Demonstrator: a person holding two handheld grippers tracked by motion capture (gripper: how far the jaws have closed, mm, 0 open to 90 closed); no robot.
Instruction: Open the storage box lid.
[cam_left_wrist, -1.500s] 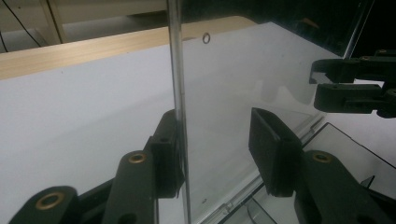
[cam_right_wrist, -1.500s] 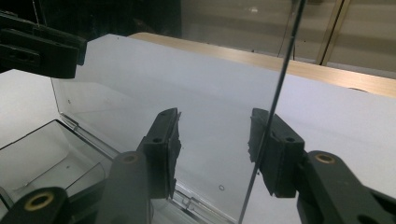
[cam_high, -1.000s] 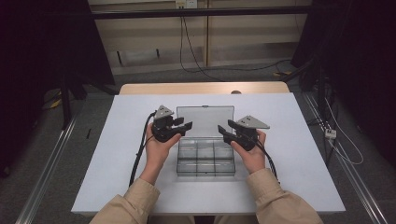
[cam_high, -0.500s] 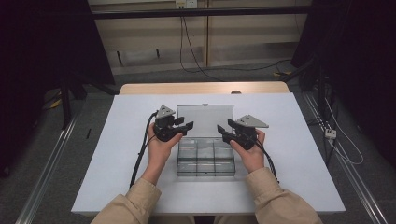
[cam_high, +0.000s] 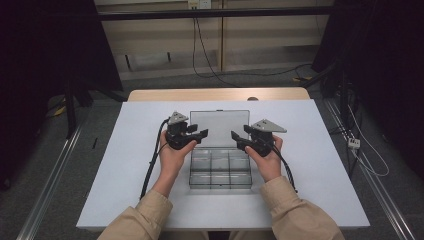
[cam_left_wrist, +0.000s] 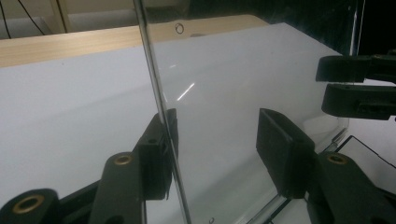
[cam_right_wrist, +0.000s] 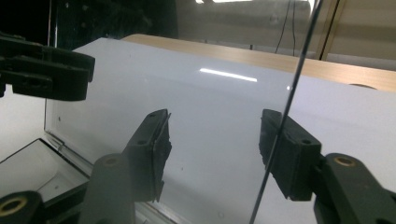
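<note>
A clear plastic compartment box (cam_high: 220, 170) lies in the middle of the white table, and its clear lid (cam_high: 219, 126) stands raised at the back. My left gripper (cam_high: 202, 135) is at the lid's left edge and my right gripper (cam_high: 234, 137) at its right edge. In the left gripper view the lid's edge (cam_left_wrist: 158, 95) runs between the jaws of my left gripper (cam_left_wrist: 215, 122), close to the left pad (cam_left_wrist: 159, 154). In the right gripper view the lid's edge (cam_right_wrist: 290, 100) crosses near the right pad (cam_right_wrist: 285, 149) of my right gripper (cam_right_wrist: 215, 125). Both pairs of jaws have just been opening and stand apart, not pressing the lid.
The white table (cam_high: 315, 165) has bare room on both sides of the box. A wooden tabletop (cam_high: 215, 94) adjoins its far edge. Cables lie on the floor (cam_high: 260, 75) behind, and dark curtains hang at left and right.
Both grippers' jaws have spread wider around the lid's side edges. The hands stay where they were, and the lid stays raised.
</note>
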